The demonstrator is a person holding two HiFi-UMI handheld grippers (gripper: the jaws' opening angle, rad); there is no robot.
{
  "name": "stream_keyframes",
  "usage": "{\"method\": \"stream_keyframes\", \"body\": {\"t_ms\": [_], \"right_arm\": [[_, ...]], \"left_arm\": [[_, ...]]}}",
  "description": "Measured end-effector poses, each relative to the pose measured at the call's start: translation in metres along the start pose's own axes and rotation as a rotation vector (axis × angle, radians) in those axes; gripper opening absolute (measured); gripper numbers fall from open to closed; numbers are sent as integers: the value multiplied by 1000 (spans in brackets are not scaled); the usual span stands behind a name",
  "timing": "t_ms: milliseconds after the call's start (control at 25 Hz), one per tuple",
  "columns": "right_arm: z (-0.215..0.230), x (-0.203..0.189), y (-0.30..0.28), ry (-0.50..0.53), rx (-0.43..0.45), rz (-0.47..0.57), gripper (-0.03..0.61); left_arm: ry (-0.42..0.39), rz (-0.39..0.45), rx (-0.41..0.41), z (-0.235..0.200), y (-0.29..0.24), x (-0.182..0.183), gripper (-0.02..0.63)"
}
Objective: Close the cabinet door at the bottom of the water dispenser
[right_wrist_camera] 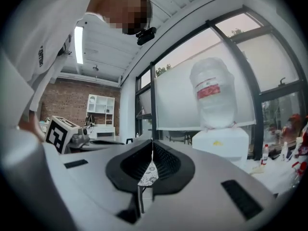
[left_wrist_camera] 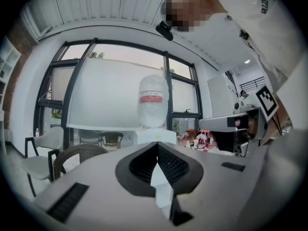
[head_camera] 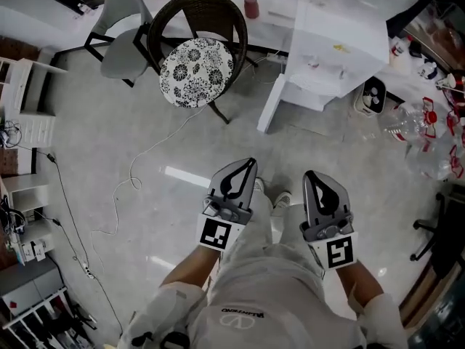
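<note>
The white water dispenser (head_camera: 341, 42) stands at the upper right of the head view, and its bottom cabinet door (head_camera: 271, 106) swings open toward the left. Both grippers are held side by side over the floor, well short of the dispenser and pointing toward it. My left gripper (head_camera: 249, 163) is shut with nothing in it, and so is my right gripper (head_camera: 314, 175). In the left gripper view the closed jaws (left_wrist_camera: 157, 143) point at the dispenser's bottle (left_wrist_camera: 153, 102). The right gripper view shows the closed jaws (right_wrist_camera: 152, 141) with the dispenser (right_wrist_camera: 220, 139) to their right.
A wicker chair with a patterned cushion (head_camera: 196, 71) stands left of the dispenser, and a grey chair (head_camera: 120, 27) behind it. A white cable (head_camera: 123, 187) trails over the floor. Empty water bottles (head_camera: 421, 126) lie at the right. White shelves (head_camera: 29, 107) line the left wall.
</note>
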State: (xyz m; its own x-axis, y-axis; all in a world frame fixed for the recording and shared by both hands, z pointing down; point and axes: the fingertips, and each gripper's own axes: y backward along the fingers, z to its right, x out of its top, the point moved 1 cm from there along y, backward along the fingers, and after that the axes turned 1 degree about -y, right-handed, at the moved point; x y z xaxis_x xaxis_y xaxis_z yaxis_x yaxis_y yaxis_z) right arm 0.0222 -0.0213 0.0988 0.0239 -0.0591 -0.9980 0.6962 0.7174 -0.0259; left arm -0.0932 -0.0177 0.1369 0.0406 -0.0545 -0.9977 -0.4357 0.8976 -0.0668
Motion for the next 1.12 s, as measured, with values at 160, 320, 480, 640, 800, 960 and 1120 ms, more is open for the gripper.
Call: {"method": "stream_keyframes", "body": {"t_ms": [160,320,480,640,800,960,1120], "right_arm": [[10,-108,-31,-54,1,7,17],[23,-209,-59,-45,16,-11,17],[33,-290,-81,19,-2,6,18],[40,-373,-95,26,6,-7,18],[49,-443,-111,18,0,-5,18],[46,-482,-126,12,-1,37,18],[43,-517,-130,1,23,30,18]], "left_arm": [[-10,-20,-22,-14,-23,-108,3],[-41,-7,-43,-32,-49,-199,3],[-54,11,-59,-47,-66,-274,9],[-62,36,-84,-56,-76,-337,32],[-79,57,-124,-60,-88,-396,52],[-89,35,-141,-64,-95,-447,72],[-53,17,-121,-67,-101,-482,138]]}}
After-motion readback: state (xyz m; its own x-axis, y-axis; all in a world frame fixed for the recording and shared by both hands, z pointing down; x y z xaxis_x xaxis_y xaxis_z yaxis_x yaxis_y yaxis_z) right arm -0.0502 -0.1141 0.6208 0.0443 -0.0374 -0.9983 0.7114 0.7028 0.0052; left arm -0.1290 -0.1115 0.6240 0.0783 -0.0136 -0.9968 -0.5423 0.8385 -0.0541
